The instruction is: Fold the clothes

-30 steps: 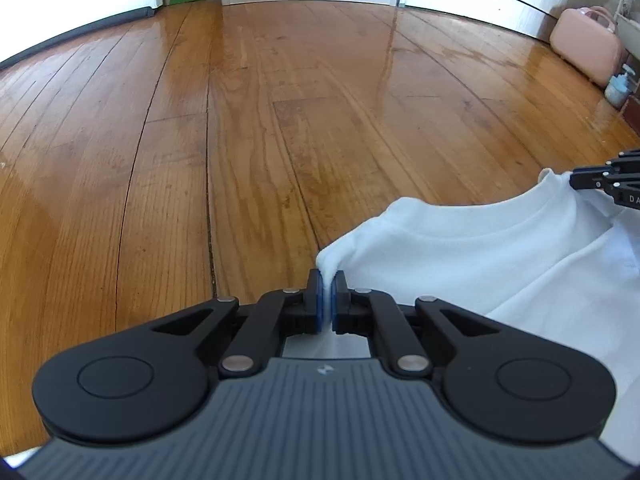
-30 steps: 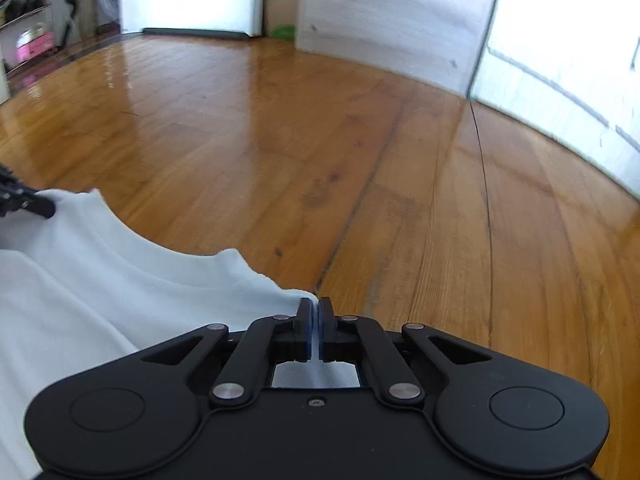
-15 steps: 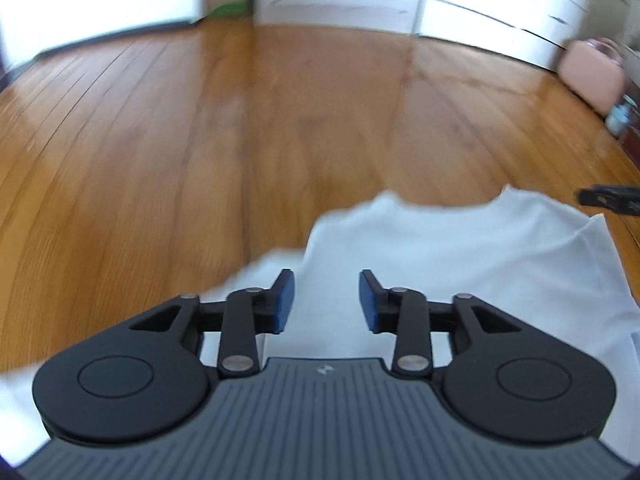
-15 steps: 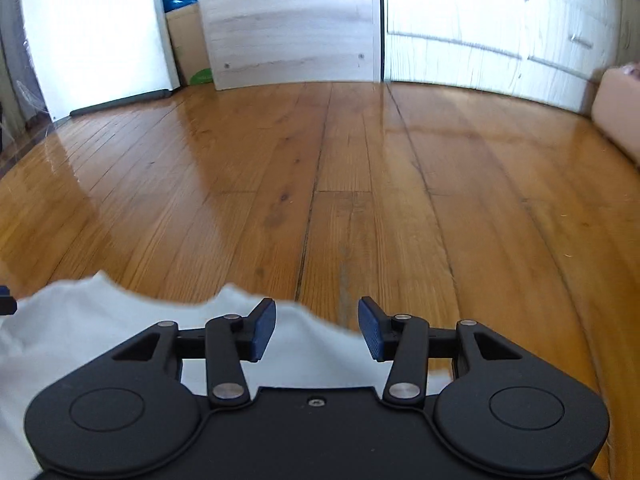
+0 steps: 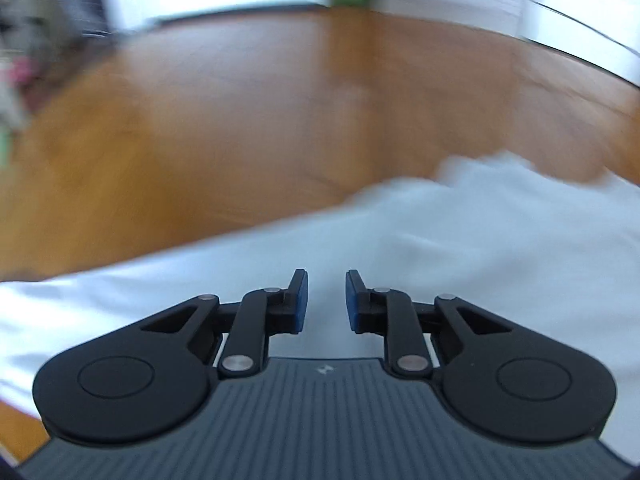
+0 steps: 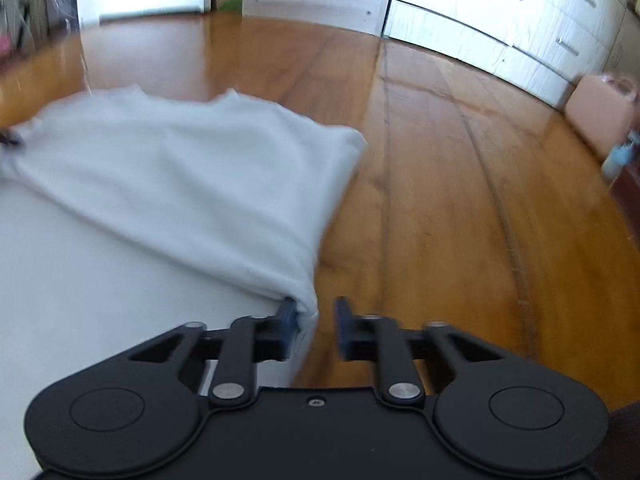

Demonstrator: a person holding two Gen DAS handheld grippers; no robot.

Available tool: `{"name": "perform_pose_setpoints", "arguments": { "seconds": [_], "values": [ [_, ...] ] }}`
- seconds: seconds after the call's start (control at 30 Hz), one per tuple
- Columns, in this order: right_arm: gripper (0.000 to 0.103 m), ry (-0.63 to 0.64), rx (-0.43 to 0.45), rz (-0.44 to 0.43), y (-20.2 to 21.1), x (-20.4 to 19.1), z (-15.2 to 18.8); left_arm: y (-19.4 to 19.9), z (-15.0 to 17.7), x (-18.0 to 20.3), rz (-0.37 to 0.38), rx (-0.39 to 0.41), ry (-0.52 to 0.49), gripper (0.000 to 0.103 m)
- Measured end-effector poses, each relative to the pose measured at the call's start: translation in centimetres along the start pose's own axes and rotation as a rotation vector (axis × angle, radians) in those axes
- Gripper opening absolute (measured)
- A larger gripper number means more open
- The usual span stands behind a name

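A white shirt (image 5: 460, 240) lies on the wooden floor (image 5: 240, 120), blurred by motion in the left wrist view. My left gripper (image 5: 326, 300) hovers over the cloth with its jaws closing and a clear gap between the blue pads; nothing is pinched. In the right wrist view the shirt (image 6: 160, 168) shows a folded flap with its collar end far from me. My right gripper (image 6: 316, 328) is at the flap's near right corner. Its jaws are closing; the cloth's edge lies against the left pad, but the pads do not press on it.
Bare wooden floor (image 6: 440, 200) stretches to the right of the shirt. White cabinets with drawers (image 6: 500, 20) line the far wall. A pink case (image 6: 600, 116) and a small blue bottle (image 6: 618, 156) stand at the far right.
Both grippers let go of the shirt's collar-side corners, opened wide, then narrowed again. Both hands swung sideways, and the shirt now lies folded on the floor.
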State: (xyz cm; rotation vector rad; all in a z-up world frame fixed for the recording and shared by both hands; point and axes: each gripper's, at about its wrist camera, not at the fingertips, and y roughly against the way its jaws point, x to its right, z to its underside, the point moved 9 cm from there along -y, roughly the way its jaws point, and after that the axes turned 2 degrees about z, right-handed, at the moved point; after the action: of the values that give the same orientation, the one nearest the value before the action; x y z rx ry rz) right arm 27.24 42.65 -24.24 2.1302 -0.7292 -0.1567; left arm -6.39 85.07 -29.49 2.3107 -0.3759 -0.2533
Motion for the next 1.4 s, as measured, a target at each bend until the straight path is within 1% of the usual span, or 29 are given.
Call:
{"name": "perform_pose_setpoints", "arguments": {
  "seconds": [0.03, 0.07, 0.13, 0.17, 0.2, 0.23, 0.27, 0.33, 0.37, 0.47, 0.5, 0.57, 0.6, 0.67, 0.73, 0.77, 0.87, 0.93, 0.97, 1.0, 1.03, 1.07, 1.13, 1.2, 1.27, 1.33, 1.37, 1.4],
  "values": [
    [0.020, -0.061, 0.013, 0.029, 0.5, 1.0, -0.2, 0.8, -0.4, -1.4, -0.026, 0.020, 0.037, 0.020],
    [0.024, -0.112, 0.025, 0.042, 1.1, 1.7, -0.4, 1.7, -0.4, -2.8, -0.012, 0.025, 0.088, 0.020],
    [0.027, -0.185, 0.044, 0.016, 2.4, 2.1, -0.6, 3.3, 0.4, -4.6, 0.066, -0.002, 0.189, 0.021],
    [0.034, -0.193, 0.047, 0.007, 3.0, 2.0, -0.6, 4.1, 1.2, -5.0, 0.100, -0.021, 0.218, 0.024],
    [0.051, -0.151, 0.041, 0.015, 3.3, 1.6, -0.6, 4.9, 2.0, -5.4, 0.126, -0.040, 0.236, 0.025],
    [0.058, -0.106, 0.039, 0.041, 3.7, 1.3, -0.5, 5.7, 3.2, -5.6, 0.138, -0.055, 0.239, 0.027],
    [0.061, -0.076, 0.048, 0.071, 4.3, 1.1, -0.4, 6.4, 4.5, -5.9, 0.144, -0.065, 0.243, 0.032],
    [0.061, -0.017, 0.065, 0.130, 5.5, 0.7, -0.2, 7.5, 7.4, -6.6, 0.149, -0.092, 0.271, 0.037],
    [0.061, -0.007, 0.065, 0.134, 6.1, 0.3, 0.1, 7.8, 9.0, -7.0, 0.156, -0.124, 0.304, 0.037],
    [0.061, -0.070, 0.028, 0.028, 7.6, -1.4, 2.0, 8.1, 13.4, -7.7, 0.201, -0.248, 0.404, 0.037],
    [0.062, -0.091, 0.015, -0.007, 8.1, -2.0, 2.6, 8.3, 14.2, -7.7, 0.216, -0.276, 0.410, 0.037],
    [0.062, -0.132, -0.014, -0.072, 9.1, -3.1, 4.0, 9.0, 15.5, -7.1, 0.245, -0.316, 0.384, 0.038],
    [0.062, -0.155, -0.039, -0.094, 9.4, -3.5, 5.2, 9.5, 15.9, -6.6, 0.249, -0.326, 0.354, 0.039],
    [0.062, -0.212, -0.093, -0.133, 10.1, -3.9, 7.9, 10.5, 16.5, -5.5, 0.257, -0.335, 0.295, 0.046],
    [0.062, -0.266, -0.144, -0.175, 11.1, -3.9, 10.7, 11.3, 16.9, -4.5, 0.280, -0.341, 0.265, 0.047],
    [0.062, -0.280, -0.166, -0.185, 11.6, -3.8, 12.0, 11.6, 17.0, -4.1, 0.293, -0.346, 0.259, 0.047],
    [0.063, -0.268, -0.206, -0.164, 13.8, -3.0, 15.5, 12.2, 17.6, -2.5, 0.321, -0.375, 0.216, 0.047],
    [0.063, -0.280, -0.224, -0.150, 15.6, -2.3, 17.5, 14.2, 19.1, -1.5, 0.282, -0.391, 0.129, 0.047],
    [0.063, -0.297, -0.241, -0.158, 16.5, -2.0, 18.5, 15.7, 20.0, -0.7, 0.278, -0.378, 0.067, 0.050],
    [0.063, -0.319, -0.262, -0.169, 17.2, -1.8, 19.6, 17.4, 20.8, 0.2, 0.301, -0.359, 0.007, 0.053],
    [0.063, -0.348, -0.285, -0.186, 17.9, -1.7, 20.7, 18.8, 21.7, 1.2, 0.336, -0.346, -0.039, 0.062],
    [0.063, -0.377, -0.304, -0.203, 18.9, -1.7, 21.9, 19.8, 22.5, 2.1, 0.366, -0.345, -0.067, 0.067],
    [0.066, -0.419, -0.340, -0.216, 20.6, -1.6, 24.7, 20.7, 23.7, 3.2, 0.387, -0.371, -0.099, 0.068],
    [0.067, -0.442, -0.350, -0.215, 21.9, -1.9, 27.1, 20.4, 24.5, 3.8, 0.371, -0.401, -0.142, 0.068],
    [0.069, -0.449, -0.347, -0.211, 23.1, -2.5, 29.1, 19.6, 24.6, 3.6, 0.328, -0.400, -0.166, 0.068],
    [0.071, -0.390, -0.338, -0.198, 23.9, -3.6, 29.9, 18.8, 24.4, 3.0, 0.278, -0.401, -0.166, 0.068],
    [0.058, -0.323, -0.336, -0.180, 24.1, -4.2, 29.9, 18.7, 24.4, 2.5, 0.263, -0.403, -0.150, 0.068],
    [0.005, -0.273, -0.319, -0.161, 24.4, -4.6, 29.7, 18.7, 24.2, 2.0, 0.261, -0.404, -0.128, 0.068]
  ]
}}
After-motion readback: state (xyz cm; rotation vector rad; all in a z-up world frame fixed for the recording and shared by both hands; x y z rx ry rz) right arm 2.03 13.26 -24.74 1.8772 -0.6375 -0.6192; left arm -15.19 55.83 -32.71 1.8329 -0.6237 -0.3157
